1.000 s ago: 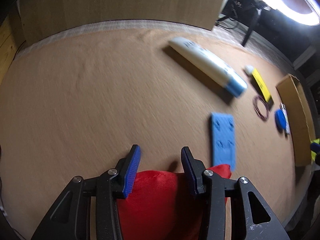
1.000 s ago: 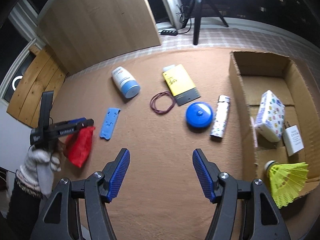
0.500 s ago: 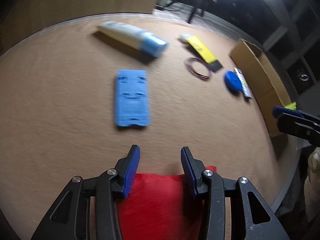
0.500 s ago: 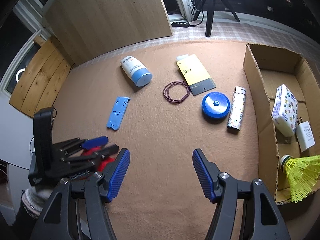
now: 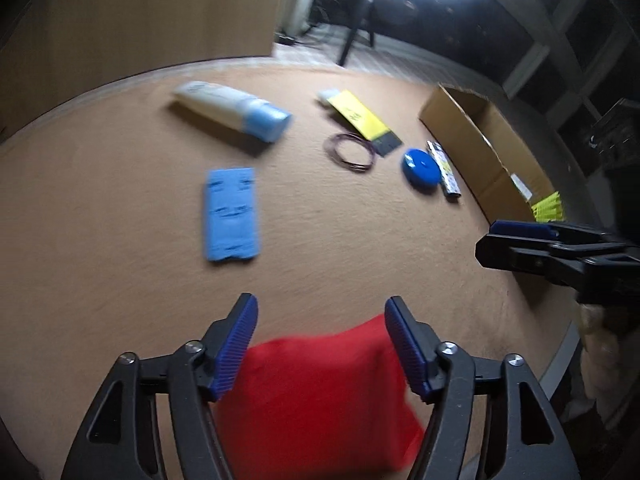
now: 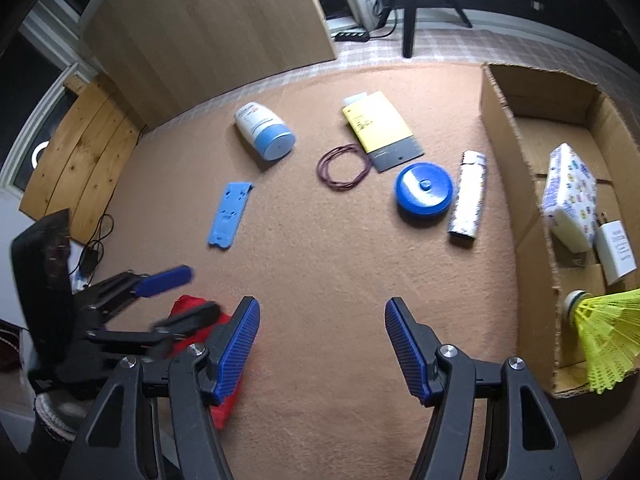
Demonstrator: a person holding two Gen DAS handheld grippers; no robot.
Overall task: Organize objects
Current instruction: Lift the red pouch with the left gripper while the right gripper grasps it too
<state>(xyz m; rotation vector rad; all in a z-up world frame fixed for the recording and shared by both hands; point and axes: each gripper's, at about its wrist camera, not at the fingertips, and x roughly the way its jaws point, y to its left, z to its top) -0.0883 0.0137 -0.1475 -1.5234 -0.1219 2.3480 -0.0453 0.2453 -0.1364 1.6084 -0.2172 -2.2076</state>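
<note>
A red cloth bag (image 5: 320, 396) lies between the fingers of my left gripper (image 5: 322, 320), whose jaws are opening; the pads stand wide beside it and do not squeeze it. In the right wrist view the left gripper (image 6: 192, 294) hovers over the red bag (image 6: 192, 308) at the carpet's near left. My right gripper (image 6: 322, 320) is open and empty over bare carpet; its fingers (image 5: 520, 236) show at the right of the left wrist view. Further off lie a flat blue plastic plate (image 6: 230, 214), a white tube with a blue cap (image 6: 264, 132) and a blue round lid (image 6: 424, 190).
A yellow booklet (image 6: 378, 128), a purple rubber loop (image 6: 344, 166) and a patterned lighter (image 6: 468, 198) lie mid-carpet. The cardboard box (image 6: 508, 140) on the right holds a tissue pack (image 6: 570, 196), a white charger (image 6: 616, 252) and a yellow shuttlecock (image 6: 608, 336). A wooden board (image 6: 208, 28) stands behind.
My left gripper carried the red bag rightward toward the right gripper, and its jaws have spread wide apart. The right gripper has barely moved.
</note>
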